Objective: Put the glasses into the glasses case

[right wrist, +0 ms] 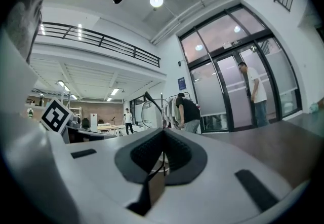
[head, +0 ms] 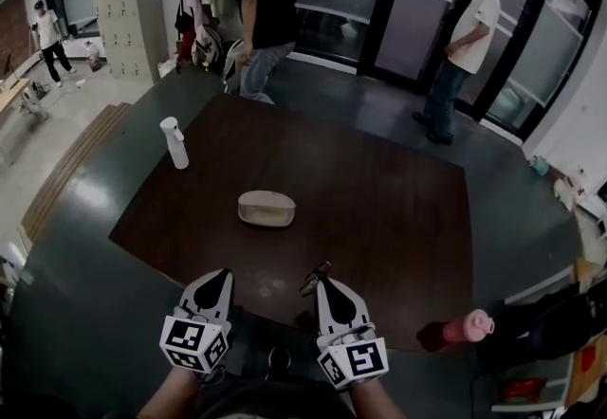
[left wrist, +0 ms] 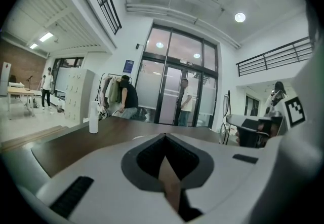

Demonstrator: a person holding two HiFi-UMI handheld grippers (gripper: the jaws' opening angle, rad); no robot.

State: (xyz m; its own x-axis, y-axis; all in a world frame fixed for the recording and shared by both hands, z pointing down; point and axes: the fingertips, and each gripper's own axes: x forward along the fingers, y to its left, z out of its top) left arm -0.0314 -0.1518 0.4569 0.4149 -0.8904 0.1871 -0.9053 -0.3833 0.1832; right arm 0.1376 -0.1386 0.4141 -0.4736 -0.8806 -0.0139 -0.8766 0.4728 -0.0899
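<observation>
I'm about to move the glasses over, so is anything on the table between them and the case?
Nothing visible: bare table lies between the glasses in the right gripper and the glasses case. The case's lid looks shut, though.

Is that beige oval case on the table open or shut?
Shut, it seems: the beige oval glasses case shows one closed rounded shell on the brown table, no raised lid.

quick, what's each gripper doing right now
left gripper: shut, nothing between the jaws
right gripper: shut on the glasses
</observation>
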